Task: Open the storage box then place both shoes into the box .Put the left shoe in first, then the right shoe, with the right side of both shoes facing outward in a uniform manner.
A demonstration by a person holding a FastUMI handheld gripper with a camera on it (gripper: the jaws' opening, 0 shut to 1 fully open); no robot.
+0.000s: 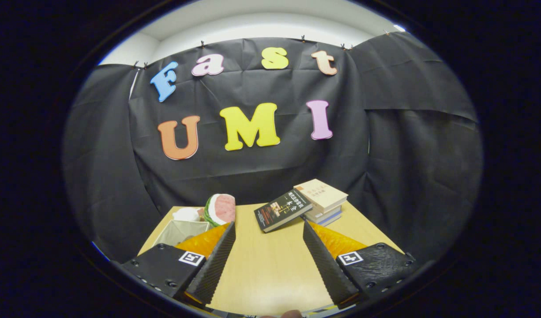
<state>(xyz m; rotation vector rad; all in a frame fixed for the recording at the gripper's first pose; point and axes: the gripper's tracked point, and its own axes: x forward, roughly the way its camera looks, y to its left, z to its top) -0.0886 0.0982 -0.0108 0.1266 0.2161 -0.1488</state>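
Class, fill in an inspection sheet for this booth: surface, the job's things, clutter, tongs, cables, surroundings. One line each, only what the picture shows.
Surface: light wooden table, bare between the fingers.
Job's things: a pale open-topped box sits beyond the left finger at the table's far left; whether it is the storage box cannot be told. Shoes: nothing seen.
Clutter: watermelon-slice toy and a white object behind the box; a dark book leaning on a stack of books beyond the right finger.
Tongs: tongs open, fingers wide apart, holding nothing, above the table.
Cables: nothing seen.
Surroundings: black cloth wall behind the table, white wall above it.
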